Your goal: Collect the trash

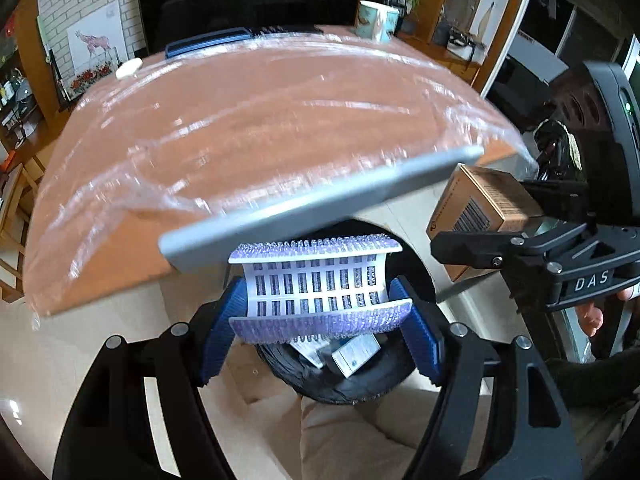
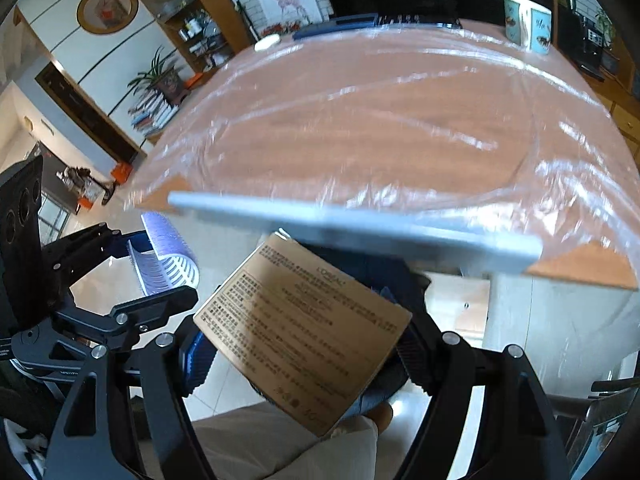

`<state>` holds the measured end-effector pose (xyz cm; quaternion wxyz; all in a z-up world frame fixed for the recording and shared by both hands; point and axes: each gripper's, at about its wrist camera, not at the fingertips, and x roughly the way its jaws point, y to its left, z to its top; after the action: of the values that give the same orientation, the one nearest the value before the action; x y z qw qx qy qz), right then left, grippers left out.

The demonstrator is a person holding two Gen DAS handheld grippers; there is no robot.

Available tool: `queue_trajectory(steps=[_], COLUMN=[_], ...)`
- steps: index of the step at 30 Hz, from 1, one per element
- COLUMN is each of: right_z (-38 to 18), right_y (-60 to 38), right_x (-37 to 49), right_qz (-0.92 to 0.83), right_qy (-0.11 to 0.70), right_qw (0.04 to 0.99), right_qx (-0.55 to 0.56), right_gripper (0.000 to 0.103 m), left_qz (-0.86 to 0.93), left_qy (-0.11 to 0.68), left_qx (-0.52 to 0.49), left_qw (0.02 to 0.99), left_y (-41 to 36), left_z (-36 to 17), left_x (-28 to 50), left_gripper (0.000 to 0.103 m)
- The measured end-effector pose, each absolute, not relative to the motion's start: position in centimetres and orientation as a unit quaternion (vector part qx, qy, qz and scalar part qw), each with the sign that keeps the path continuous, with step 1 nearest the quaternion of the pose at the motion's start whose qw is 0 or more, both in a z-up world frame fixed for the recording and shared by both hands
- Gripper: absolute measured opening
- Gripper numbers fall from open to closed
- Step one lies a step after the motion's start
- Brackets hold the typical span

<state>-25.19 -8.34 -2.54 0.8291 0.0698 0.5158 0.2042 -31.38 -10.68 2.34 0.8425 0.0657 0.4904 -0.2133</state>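
Observation:
My left gripper (image 1: 320, 320) is shut on a white and purple bristled roller piece (image 1: 318, 286), held over a black-bagged trash bin (image 1: 360, 384) below the table edge. The bin holds small white boxes (image 1: 356, 354). My right gripper (image 2: 304, 356) is shut on a brown cardboard box (image 2: 304, 328) with printed text, held just off the table's front edge. The box also shows in the left wrist view (image 1: 476, 208), right of the bin. The left gripper with the roller shows in the right wrist view (image 2: 168, 264), to the left of the box.
A wooden table covered with clear plastic film (image 1: 260, 128) fills the upper view, with a grey strip (image 1: 320, 208) along its near edge. A mug (image 1: 378, 20) and a small white object (image 1: 129, 68) sit at its far side. Shelves and plants stand behind.

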Motion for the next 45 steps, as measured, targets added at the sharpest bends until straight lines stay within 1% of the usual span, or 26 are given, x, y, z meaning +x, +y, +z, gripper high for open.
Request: queue_trajectory(steps=[8,13,22,24,25,26,27,32,37,40,41,42,43,44,45], right_z=[-5.2,-6.9,-9.2,-9.5,-9.5,-9.4,-9.4,-9.1,-7.4,-4.7,-3.2,-2.2,-0.8,0.3,0.9], right_y=[-7.4,-7.5,-6.9,-6.9,-7.0,-7.1,-7.1,-7.5,-8.4,-9.3,-9.8,-10.2,-10.9,-11.7,-12.3], right_x=[-25.8,-25.0,-23.5,-23.2,-23.2,-23.1,-23.0,-22.8,-23.4,-24.1,-24.1,-23.9,-23.4,-22.6,-21.9], right_qz=[0.186,0.17,0.151,0.15,0.149,0.147,0.145,0.141,0.142,0.148,0.146,0.142,0.133,0.119,0.107], right_qy=[0.528,0.534,0.543,0.542,0.543,0.54,0.539,0.54,0.533,0.509,0.493,0.481,0.461,0.446,0.437], right_qw=[0.828,0.827,0.825,0.825,0.825,0.827,0.828,0.828,0.831,0.844,0.854,0.861,0.873,0.884,0.89], right_qx=[0.035,0.036,0.041,0.048,0.05,0.054,0.057,0.062,0.071,0.082,0.083,0.083,0.082,0.08,0.077], right_gripper=[0.075,0.076,0.076,0.078,0.085,0.09,0.091,0.092,0.092,0.092,0.094,0.095,0.099,0.099,0.099], left_qz=[-0.193,-0.18,-0.192,-0.194,-0.195,-0.196,-0.198,-0.201,-0.215,-0.228,-0.235,-0.238,-0.232,-0.225,-0.212], left_qy=[0.52,0.531,0.54,0.541,0.541,0.54,0.54,0.546,0.536,0.505,0.487,0.473,0.45,0.435,0.416], left_qx=[0.081,0.101,0.124,0.131,0.134,0.134,0.133,0.124,0.119,0.114,0.106,0.101,0.094,0.092,0.09], left_qw=[0.828,0.822,0.81,0.808,0.807,0.807,0.807,0.804,0.808,0.825,0.835,0.842,0.857,0.867,0.88], left_y=[-11.6,-12.0,-12.5,-12.6,-12.6,-12.6,-12.6,-12.4,-12.3,-12.0,-11.7,-11.3,-10.8,-10.4,-9.9], left_z=[-1.5,-3.7,-5.7,-5.8,-5.8,-5.8,-5.8,-5.8,-3.7,-0.6,1.1,2.3,4.1,5.0,6.1], left_x=[-31.3,-30.9,-30.4,-30.4,-30.3,-30.3,-30.4,-29.7,-29.9,-30.3,-30.3,-30.1,-29.5,-29.0,-28.0], left_gripper=[0.074,0.074,0.074,0.076,0.078,0.082,0.084,0.087,0.087,0.087,0.087,0.088,0.092,0.099,0.1])
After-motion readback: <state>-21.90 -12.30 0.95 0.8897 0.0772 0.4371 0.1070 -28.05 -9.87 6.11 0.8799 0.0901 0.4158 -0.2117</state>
